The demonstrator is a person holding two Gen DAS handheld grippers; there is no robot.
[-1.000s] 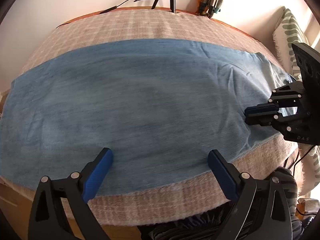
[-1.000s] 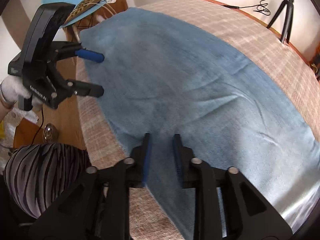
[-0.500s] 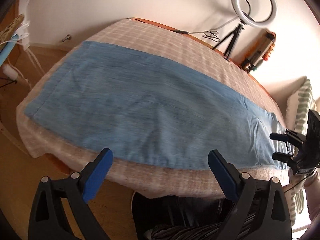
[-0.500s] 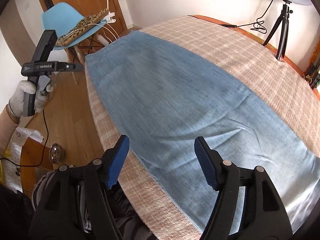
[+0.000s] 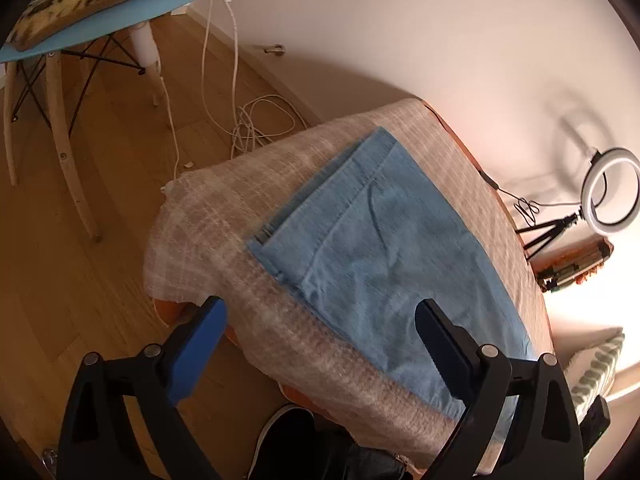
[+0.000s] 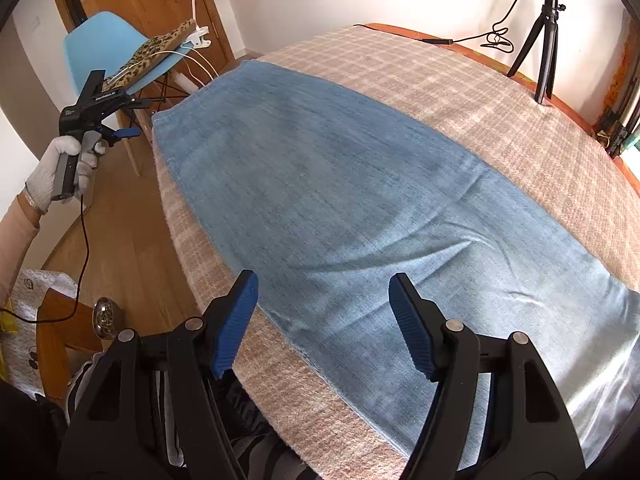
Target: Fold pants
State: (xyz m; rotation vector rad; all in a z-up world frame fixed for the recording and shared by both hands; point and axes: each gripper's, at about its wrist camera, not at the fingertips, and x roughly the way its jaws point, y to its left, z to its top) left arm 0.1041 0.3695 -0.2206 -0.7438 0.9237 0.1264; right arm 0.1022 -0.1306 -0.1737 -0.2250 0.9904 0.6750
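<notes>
Now your long strip of light blue denim pants (image 6: 340,208) lies flat on the checked beige table cover (image 6: 480,92), its long axis running from the hem end at 11 o'clock to the far end at 4 o'clock in the right wrist view. Your left gripper (image 6: 120,118), held in a white-gloved hand (image 6: 64,168), hovers just off that hem, jaws apart and empty. Your right gripper (image 6: 322,324) is poised above the near edge, angled downward, jaws spread with nothing held.

1 pants (image 6: 340,208), 2 grippers: left gripper (image 5: 320,344), right gripper (image 6: 322,320), 1 chair (image 6: 104,46), 1 ring light (image 5: 610,192).
</notes>
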